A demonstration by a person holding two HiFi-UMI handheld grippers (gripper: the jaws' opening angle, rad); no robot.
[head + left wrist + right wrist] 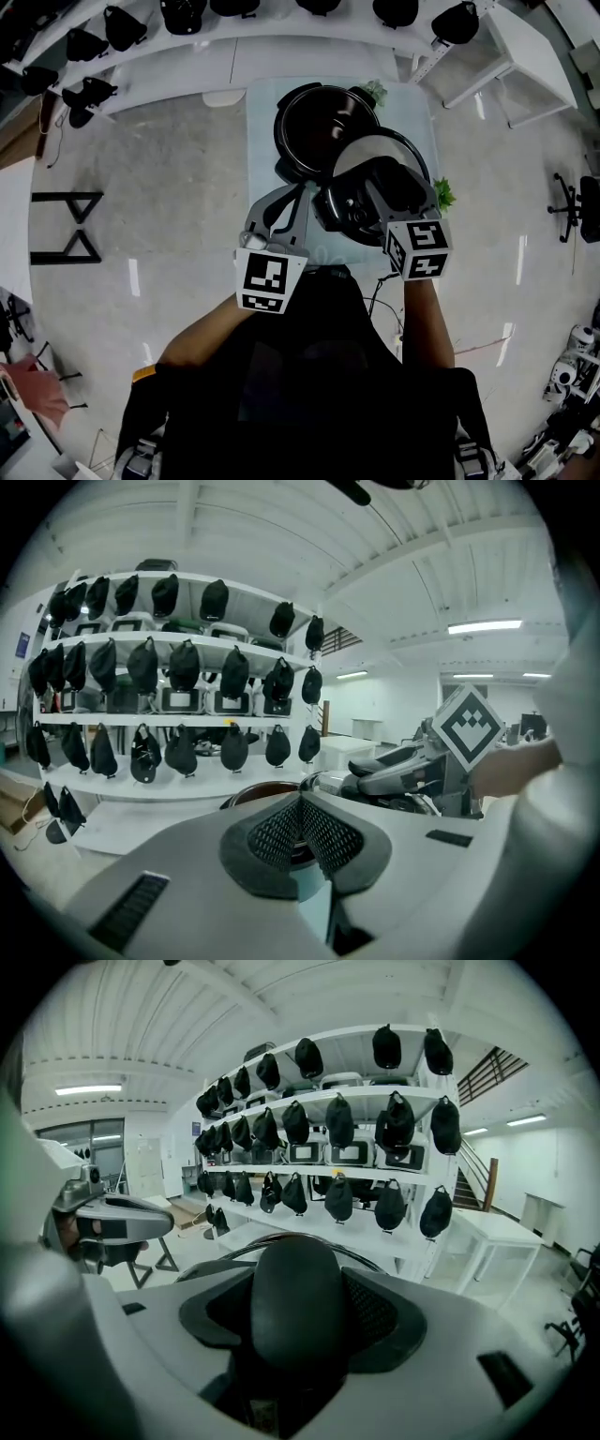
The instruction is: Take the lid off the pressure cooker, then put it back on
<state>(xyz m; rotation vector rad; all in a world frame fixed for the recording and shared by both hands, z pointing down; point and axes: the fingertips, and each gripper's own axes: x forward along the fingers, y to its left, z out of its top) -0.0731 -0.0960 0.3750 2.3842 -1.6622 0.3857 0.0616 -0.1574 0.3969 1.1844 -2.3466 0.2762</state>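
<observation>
Lid [375, 150] off, tipped up just beside cooker [319, 127], top turned away from it, handle [298, 1307] clamped in right gripper [354, 202]; left gripper [292, 202] pressed together, empty.

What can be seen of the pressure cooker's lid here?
The lid is off the pot: round, grey and metallic-looking with a dark rim, held tilted over the open pot's near right edge. The right tongs are shut on its rounded black handle. Whether its rim touches the pot cannot be told.
</observation>
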